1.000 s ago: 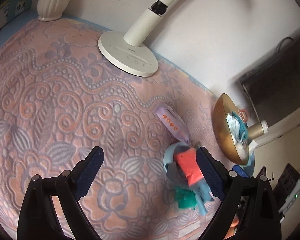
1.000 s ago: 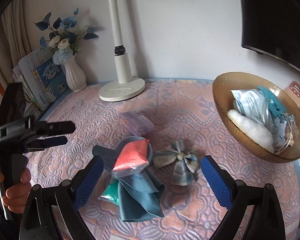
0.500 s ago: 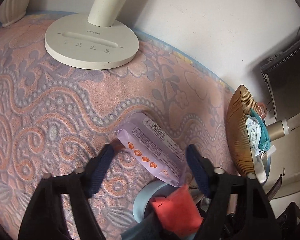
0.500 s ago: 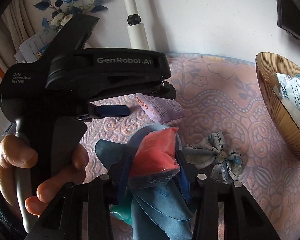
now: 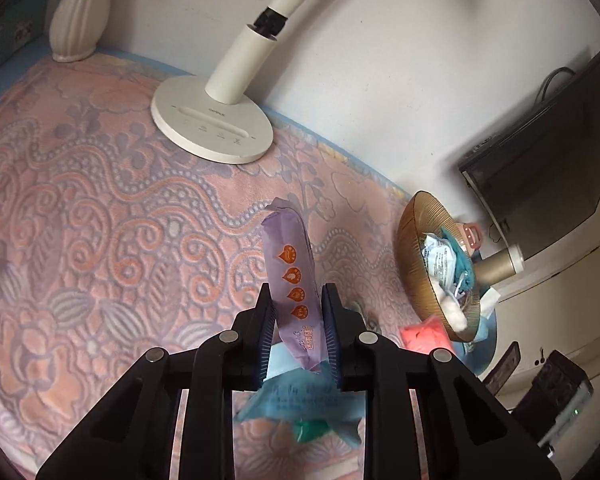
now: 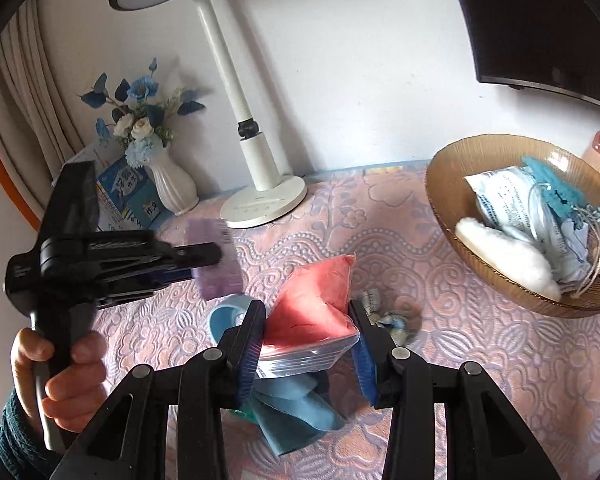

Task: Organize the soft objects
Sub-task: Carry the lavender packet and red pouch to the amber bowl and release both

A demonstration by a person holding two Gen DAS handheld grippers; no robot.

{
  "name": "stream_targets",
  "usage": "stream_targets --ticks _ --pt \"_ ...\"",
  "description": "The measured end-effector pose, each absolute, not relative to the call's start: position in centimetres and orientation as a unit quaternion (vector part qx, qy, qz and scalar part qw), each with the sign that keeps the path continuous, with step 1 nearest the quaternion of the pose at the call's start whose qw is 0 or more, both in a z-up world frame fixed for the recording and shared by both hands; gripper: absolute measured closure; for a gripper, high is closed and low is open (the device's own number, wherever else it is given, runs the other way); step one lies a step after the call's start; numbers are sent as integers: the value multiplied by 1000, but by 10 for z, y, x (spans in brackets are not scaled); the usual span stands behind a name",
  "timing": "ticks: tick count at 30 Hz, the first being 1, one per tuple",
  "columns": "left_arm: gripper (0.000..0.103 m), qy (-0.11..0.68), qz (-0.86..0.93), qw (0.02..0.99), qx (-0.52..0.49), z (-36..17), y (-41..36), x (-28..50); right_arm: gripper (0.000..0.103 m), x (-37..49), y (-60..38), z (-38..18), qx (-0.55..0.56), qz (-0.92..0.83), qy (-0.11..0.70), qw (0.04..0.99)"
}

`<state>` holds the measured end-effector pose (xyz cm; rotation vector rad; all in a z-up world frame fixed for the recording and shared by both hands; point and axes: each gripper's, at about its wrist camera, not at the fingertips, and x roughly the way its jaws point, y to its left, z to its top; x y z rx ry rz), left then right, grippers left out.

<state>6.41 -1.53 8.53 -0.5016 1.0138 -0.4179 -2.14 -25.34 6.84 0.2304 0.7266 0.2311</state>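
My left gripper (image 5: 296,320) is shut on a purple tissue pack (image 5: 292,276) and holds it above the patterned cloth; the pack also shows in the right wrist view (image 6: 216,264), held in the left gripper (image 6: 204,258). My right gripper (image 6: 308,336) is shut on a red pouch in clear plastic (image 6: 312,304), lifted over a blue cloth pile (image 6: 296,408). A plaid bow (image 6: 392,316) lies on the cloth to the right. The amber bowl (image 6: 452,216) at the right holds a white fluffy piece (image 6: 508,256) and packets.
A white desk lamp (image 6: 264,200) stands at the back against the wall. A white vase with blue flowers (image 6: 168,184) and a booklet stand at the back left. A dark monitor (image 5: 548,152) hangs at the right. The table edge lies beyond the bowl.
Both grippers have closed on their objects and lifted them: the left raised the purple pack off the cloth, the right raised the red pouch off the blue pile.
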Motion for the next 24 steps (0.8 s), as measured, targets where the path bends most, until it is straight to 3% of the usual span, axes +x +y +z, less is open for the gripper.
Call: stream_targets --ticks 8,14,16,18,19,24 --pt "83 449 -181 845 -229 83 41 29 63 -40 -273 58 97 56 353 929" --pt "82 523 -199 802 -209 33 72 35 63 -40 -290 25 106 37 392 913" --pt "67 509 -212 808 -206 32 77 32 63 -37 -295 21 112 29 398 910" --pt "14 496 -219 817 -195 36 75 27 63 -37 -297 22 113 27 395 911" --pt "4 491 -213 825 -180 39 73 24 63 -37 -298 20 115 27 397 910" --pt "1 447 -184 872 -70 53 42 9 60 -32 -303 12 126 21 416 900"
